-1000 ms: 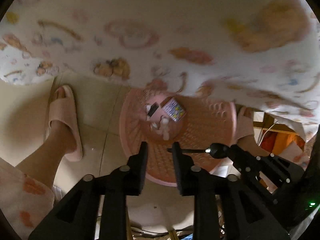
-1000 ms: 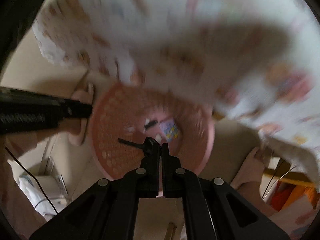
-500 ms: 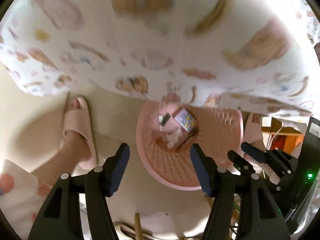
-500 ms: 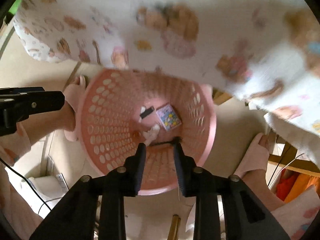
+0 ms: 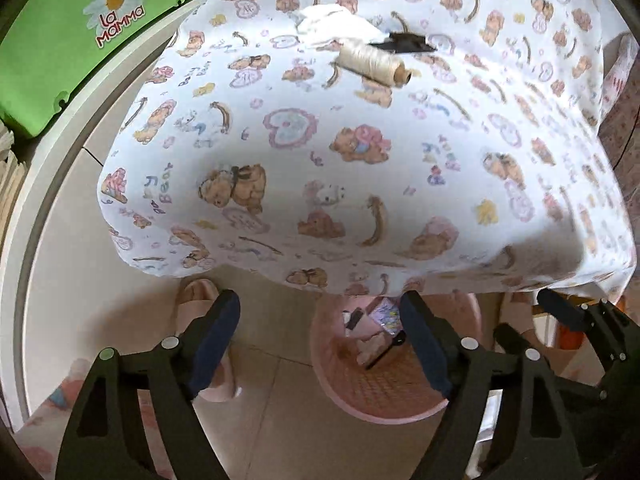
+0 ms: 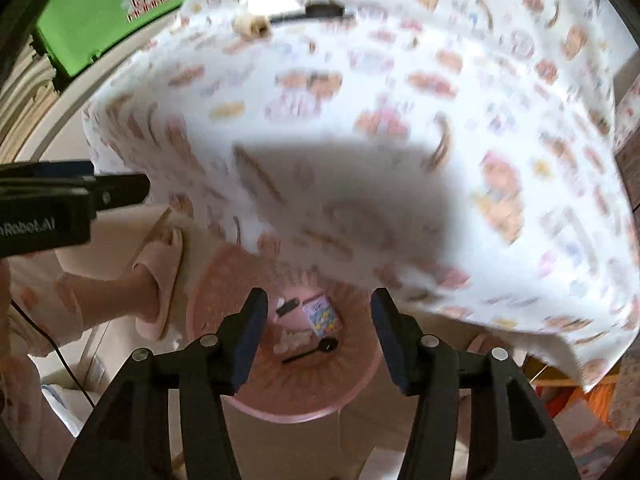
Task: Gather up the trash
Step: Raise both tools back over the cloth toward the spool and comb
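My left claw [image 5: 320, 332] hangs over the floor with its jaws spreading apart and nothing between them; my right claw [image 6: 318, 326] is widening too, also empty, above the pink basket [image 6: 256, 404]. The basket stands on the floor just under the bench's near edge.

Inside the basket I count four bits of trash: a black spoon [image 6: 312, 350] lying flat, its long axis running from lower left to upper right in the right wrist view, bowl end to the upper right; a small printed packet [image 6: 322, 314] with colourful dots; a short dark piece [image 6: 287, 306] beside it; and some crumpled whitish scrap [image 6: 294, 338]. Any writing on the packet is too blurred to read.

Up on the bench [image 5: 360, 184], draped in a white cloth printed with teddy bears and the words "Baby Bear", three things remain: one spool of cream thread [image 5: 372, 62] lying on its side, its axis slanting from upper left to lower right with the open core toward the right; a black scrap [image 5: 406, 43] just behind it; and a crumpled white tissue [image 5: 334, 24] to its left.

A green box [image 5: 76, 36] at the far left reads "La Mamma" under a daisy. My two feet wear pink slippers [image 6: 160, 280], one on either side of the basket. The left claw's body, seen from the right wrist, reads "Robot.AI".
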A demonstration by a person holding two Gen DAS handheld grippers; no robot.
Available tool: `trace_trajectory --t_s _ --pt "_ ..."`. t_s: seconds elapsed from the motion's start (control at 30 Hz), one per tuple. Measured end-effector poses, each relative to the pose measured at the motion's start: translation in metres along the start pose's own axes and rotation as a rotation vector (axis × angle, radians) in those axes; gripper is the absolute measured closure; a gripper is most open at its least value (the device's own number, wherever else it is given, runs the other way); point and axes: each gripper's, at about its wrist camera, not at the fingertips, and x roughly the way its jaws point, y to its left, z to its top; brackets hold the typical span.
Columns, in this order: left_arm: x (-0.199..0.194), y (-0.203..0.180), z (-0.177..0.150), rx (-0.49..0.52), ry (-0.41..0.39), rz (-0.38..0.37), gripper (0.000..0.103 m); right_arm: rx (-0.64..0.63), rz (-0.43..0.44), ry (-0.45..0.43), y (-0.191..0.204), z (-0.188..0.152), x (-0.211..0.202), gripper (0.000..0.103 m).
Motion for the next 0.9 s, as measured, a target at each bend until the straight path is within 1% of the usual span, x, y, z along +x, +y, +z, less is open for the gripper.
trace_trajectory --t_s 0.07,0.1,0.2,0.23,0.33,0.47,0.6,0.67,0.7,0.77,0.83,0.9 --pt "-0.005 0.001 0.002 -0.003 -0.019 0.0 0.02 0.008 -0.007 -0.038 -0.003 0.004 -0.011 0.042" --pt "-0.008 0.001 0.005 0.003 -0.037 0.013 0.019 0.018 -0.004 -0.059 -0.005 0.006 -0.018 0.04" --pt "-0.017 0.0 0.008 0.027 -0.09 0.082 0.018 0.049 0.002 -0.108 -0.013 0.014 -0.033 0.034" --pt "-0.02 0.001 0.01 0.025 -0.1 0.081 0.017 0.054 0.003 -0.117 -0.016 0.015 -0.037 0.032" --pt "-0.026 0.003 0.013 0.007 -0.119 0.05 0.017 0.077 0.027 -0.128 -0.023 0.02 -0.044 0.032" --pt "-0.033 0.005 0.019 -0.01 -0.153 0.039 0.013 0.088 0.031 -0.152 -0.024 0.021 -0.052 0.031" --pt "-0.035 0.004 0.021 -0.011 -0.173 0.03 0.009 0.061 -0.009 -0.218 -0.021 0.023 -0.067 0.027" --pt "-0.031 0.003 0.024 -0.011 -0.164 0.02 0.009 0.044 -0.04 -0.253 -0.021 0.026 -0.072 0.019" --pt "-0.026 0.002 0.026 -0.014 -0.154 0.013 0.009 0.041 -0.063 -0.266 -0.021 0.028 -0.072 0.019" --pt "-0.02 0.001 0.031 -0.018 -0.146 0.014 0.009 0.047 -0.087 -0.266 -0.026 0.031 -0.071 0.019" --pt "-0.017 -0.001 0.035 -0.016 -0.148 0.02 0.009 0.071 -0.085 -0.248 -0.032 0.036 -0.066 0.019" --pt "-0.015 -0.002 0.04 -0.013 -0.152 0.005 0.009 0.098 -0.095 -0.245 -0.04 0.041 -0.065 0.019"
